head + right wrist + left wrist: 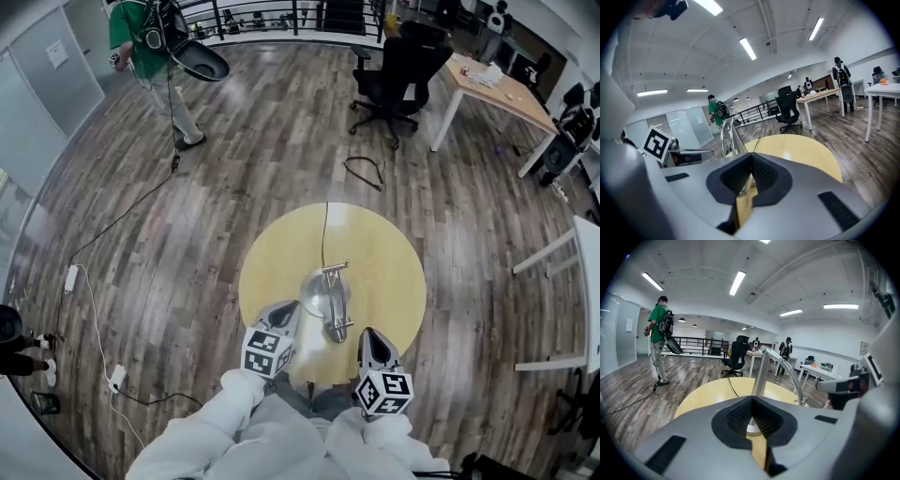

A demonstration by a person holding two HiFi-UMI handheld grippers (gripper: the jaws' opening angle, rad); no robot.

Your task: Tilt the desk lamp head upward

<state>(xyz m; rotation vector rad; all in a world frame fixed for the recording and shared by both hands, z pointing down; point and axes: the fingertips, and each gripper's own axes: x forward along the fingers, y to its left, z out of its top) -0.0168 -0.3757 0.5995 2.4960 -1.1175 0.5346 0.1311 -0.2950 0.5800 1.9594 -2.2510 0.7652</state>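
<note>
Silver desk lamp [326,296] stands mid-frame on the yellow table [394,251]; below it, left gripper [290,309] and right gripper [369,336] pinched together, empty.

A round yellow table [384,246] is sitting on a floor [262,131] of dark wooden planks. Beyond it a black office chair [398,70] is standing just beside a wood-topped desk [502,92] with white legs. At the far left a person in a green shirt [136,37] is standing near a black railing [253,17], carrying dark gear. A thin black cable [122,216] is trailing across the floor, and a white power strip [71,277] is lying near the left wall. A black cable loop [364,172] is lying between chair and table. A white table [583,281] is showing at the right edge. Long ceiling lights [737,282] are glowing overhead, and another person with a backpack [842,79] is standing by a far desk.
</note>
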